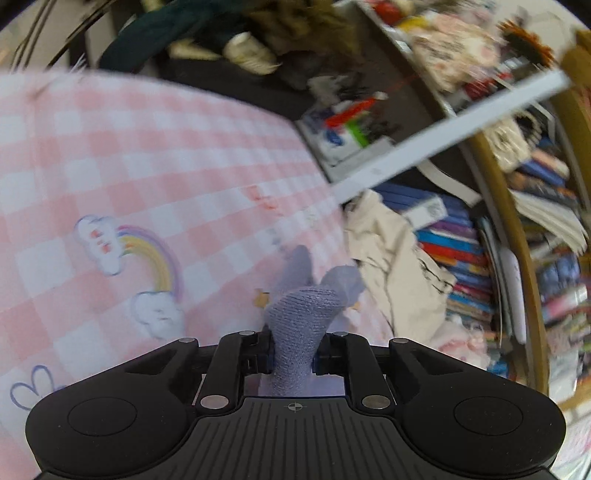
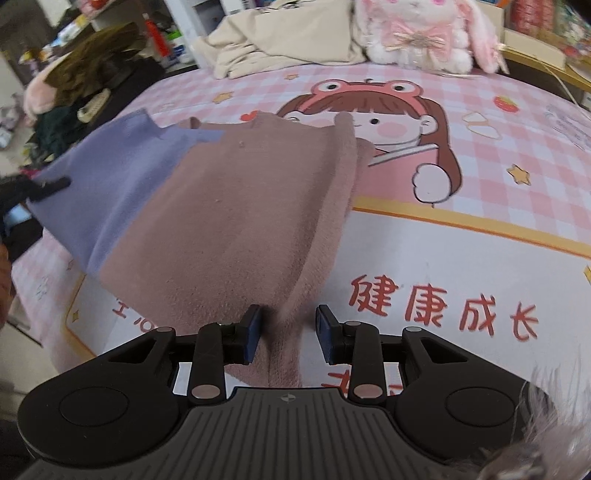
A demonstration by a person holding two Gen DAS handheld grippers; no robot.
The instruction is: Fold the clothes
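Observation:
A dusty-brown fleece garment [image 2: 236, 221] with a lavender part [image 2: 110, 184] is spread above the pink checked bed cover [image 2: 480, 192]. My right gripper [image 2: 286, 332] is shut on the garment's near brown edge, a thick fold running between its blue pads [image 2: 251, 332]. In the left wrist view my left gripper [image 1: 291, 350] is shut on a bunched piece of lavender knit cloth [image 1: 299, 317], which sticks up between its fingers. A black part at the lavender edge [image 2: 48, 184] in the right wrist view looks like that left gripper.
A beige garment [image 2: 280, 40] and a pink plush rabbit [image 2: 417, 33] lie at the bed's far end. Dark clothes [image 2: 85, 74] are piled left of the bed. Stacked books [image 1: 461, 258], beige cloth [image 1: 391, 266] and cluttered shelves [image 1: 443, 74] stand beside the bed cover [image 1: 129, 166].

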